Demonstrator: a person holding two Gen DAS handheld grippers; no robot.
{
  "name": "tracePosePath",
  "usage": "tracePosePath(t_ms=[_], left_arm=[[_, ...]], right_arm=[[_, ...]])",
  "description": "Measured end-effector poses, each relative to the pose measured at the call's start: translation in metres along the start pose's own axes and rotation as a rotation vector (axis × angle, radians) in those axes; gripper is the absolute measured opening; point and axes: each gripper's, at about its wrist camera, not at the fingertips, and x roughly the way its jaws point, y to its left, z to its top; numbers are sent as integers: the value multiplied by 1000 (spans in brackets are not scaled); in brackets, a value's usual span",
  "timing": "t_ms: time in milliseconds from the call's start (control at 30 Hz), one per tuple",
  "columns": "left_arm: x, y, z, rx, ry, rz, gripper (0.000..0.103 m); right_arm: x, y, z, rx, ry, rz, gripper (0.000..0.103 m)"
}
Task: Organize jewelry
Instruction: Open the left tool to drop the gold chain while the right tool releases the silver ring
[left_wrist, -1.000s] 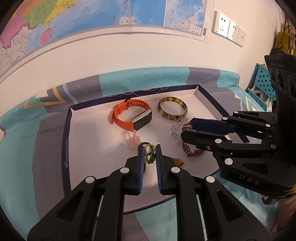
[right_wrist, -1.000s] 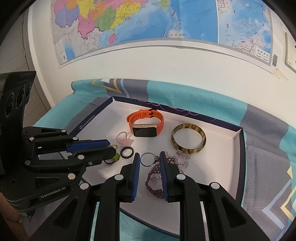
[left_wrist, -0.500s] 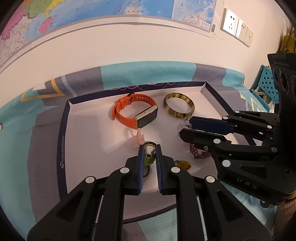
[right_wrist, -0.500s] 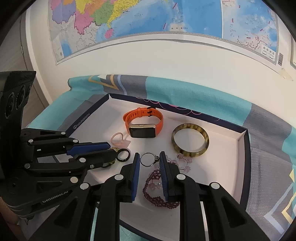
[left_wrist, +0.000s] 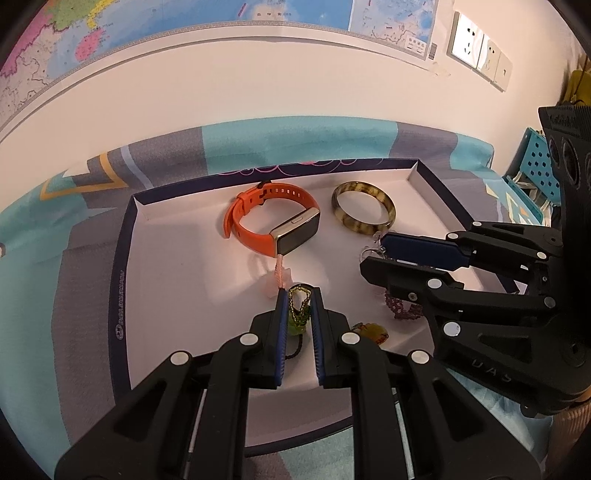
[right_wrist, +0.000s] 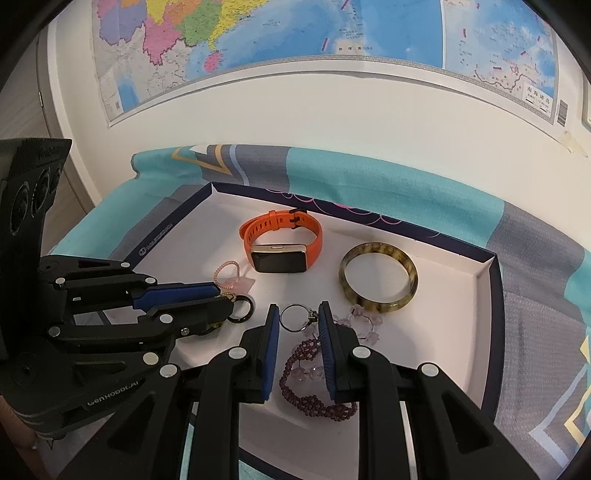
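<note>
A shallow white tray (left_wrist: 177, 266) with a dark blue rim is shown on a teal and grey patterned cloth (left_wrist: 295, 140), below a wall map (right_wrist: 295, 37). The left tool (left_wrist: 299, 295) is seen closed on a green pendant with a gold chain loop (left_wrist: 298, 314), which is pinched between the blue pads and held above the tray floor; a black ring (right_wrist: 242, 310) hangs at the tip of this tool in the right wrist view. The right tool (right_wrist: 298, 314) is held partly open, its fingers set to either side of a thin silver ring (right_wrist: 293, 317) without visibly touching it. A purple bead bracelet (right_wrist: 314, 391) lies under and between the same fingers. An orange smartwatch (left_wrist: 275, 225) and a tortoiseshell bangle (left_wrist: 364, 212) lie side by side toward the tray's far wall, well apart from both tools. A pink bead charm (right_wrist: 231, 275) lies near the watch, and a yellow pendant (left_wrist: 371, 330) rests just right of the left tool.
</note>
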Motion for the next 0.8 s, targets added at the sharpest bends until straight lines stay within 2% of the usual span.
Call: tracePosePath(t_ms=[800], left_arm=[[9,-2,2,4,20,20,16]], right_arm=[[6,-4,-1,10,17,-11,20]])
